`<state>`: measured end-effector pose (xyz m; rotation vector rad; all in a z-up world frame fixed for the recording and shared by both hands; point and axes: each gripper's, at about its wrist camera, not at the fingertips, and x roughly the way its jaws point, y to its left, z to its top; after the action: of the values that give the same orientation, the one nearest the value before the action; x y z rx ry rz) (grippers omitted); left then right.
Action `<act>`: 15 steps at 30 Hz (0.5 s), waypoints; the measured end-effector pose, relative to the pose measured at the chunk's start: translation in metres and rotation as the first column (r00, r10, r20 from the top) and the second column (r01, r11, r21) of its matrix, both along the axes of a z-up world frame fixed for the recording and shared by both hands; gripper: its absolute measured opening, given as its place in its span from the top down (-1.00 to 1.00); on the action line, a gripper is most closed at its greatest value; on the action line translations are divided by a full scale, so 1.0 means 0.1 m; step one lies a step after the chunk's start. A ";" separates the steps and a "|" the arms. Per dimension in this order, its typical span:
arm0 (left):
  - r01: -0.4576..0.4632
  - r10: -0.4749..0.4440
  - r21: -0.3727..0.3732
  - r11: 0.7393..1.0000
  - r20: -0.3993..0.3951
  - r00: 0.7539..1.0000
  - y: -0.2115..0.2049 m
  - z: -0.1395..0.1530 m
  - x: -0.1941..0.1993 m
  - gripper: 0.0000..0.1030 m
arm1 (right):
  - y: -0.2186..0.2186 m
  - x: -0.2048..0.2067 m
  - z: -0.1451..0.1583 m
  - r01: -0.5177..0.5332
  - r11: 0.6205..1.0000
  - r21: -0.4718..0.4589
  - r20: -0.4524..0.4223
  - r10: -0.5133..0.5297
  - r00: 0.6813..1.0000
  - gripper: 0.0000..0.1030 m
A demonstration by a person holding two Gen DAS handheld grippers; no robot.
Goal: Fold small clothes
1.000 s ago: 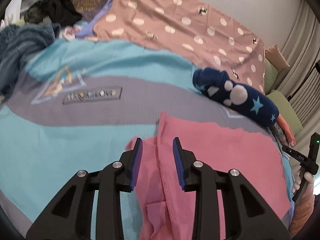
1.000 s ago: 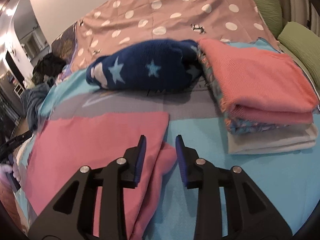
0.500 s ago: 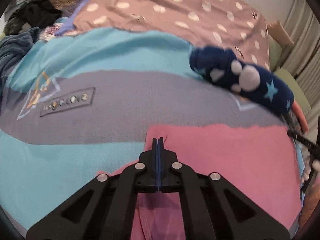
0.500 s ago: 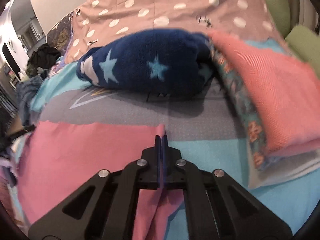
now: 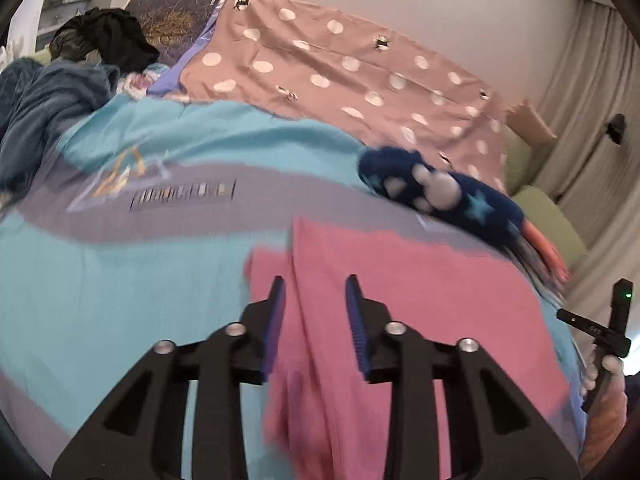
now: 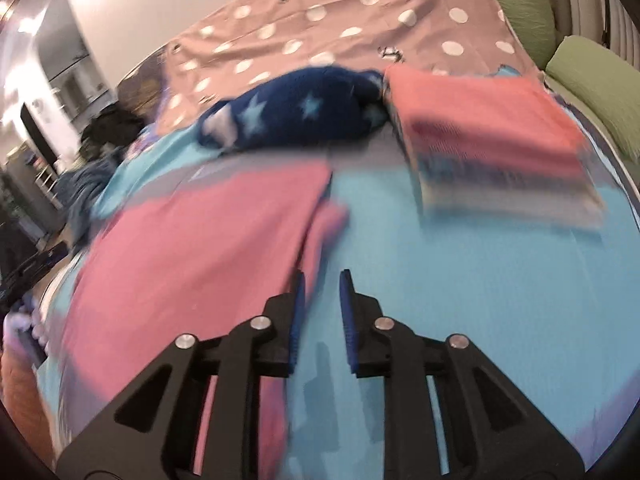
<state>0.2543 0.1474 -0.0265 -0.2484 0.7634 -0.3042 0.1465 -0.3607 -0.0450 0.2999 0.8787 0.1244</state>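
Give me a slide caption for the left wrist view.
Open left gripper straddles a fold of the pink garment on the blue bedspread.

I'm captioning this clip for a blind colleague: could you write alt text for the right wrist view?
The right hand-held gripper, jaws open and holding nothing, hangs over a turquoise bedspread at the edge of a flat pink garment. Behind lie a navy star-print fleece and a stack of folded clothes; the image is motion-blurred.

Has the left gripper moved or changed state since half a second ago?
Yes. The left gripper, then shut on the pink cloth, is now open and drawn back from the cloth's far edge, judged against the navy star-patterned plush.
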 end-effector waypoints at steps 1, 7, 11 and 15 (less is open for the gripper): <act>0.003 -0.003 -0.002 1.000 -0.015 1.000 0.04 -0.04 -0.22 0.16 | 0.02 -0.21 -0.03 -0.006 1.000 0.010 -0.021 0.007 1.000 0.50; -0.099 0.081 -0.128 0.987 -0.139 0.987 0.35 -0.34 -1.06 0.13 | 0.09 -1.02 -0.13 0.017 0.990 0.139 -0.057 -0.009 0.998 0.44; -0.084 0.049 -0.227 0.970 -0.154 0.987 0.36 -0.38 -1.34 0.13 | 0.15 -1.21 -0.15 0.024 0.980 0.195 -0.063 -0.012 0.998 0.41; -0.047 -0.008 -0.307 0.951 -0.175 0.984 0.21 -0.42 -1.42 0.11 | 0.23 -1.28 -0.11 0.018 0.969 0.246 -0.056 -0.004 0.998 0.29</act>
<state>0.1121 0.1682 -0.0684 -0.5862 0.8847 -0.3870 0.0187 -0.3380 -0.0555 0.5430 0.9173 0.2167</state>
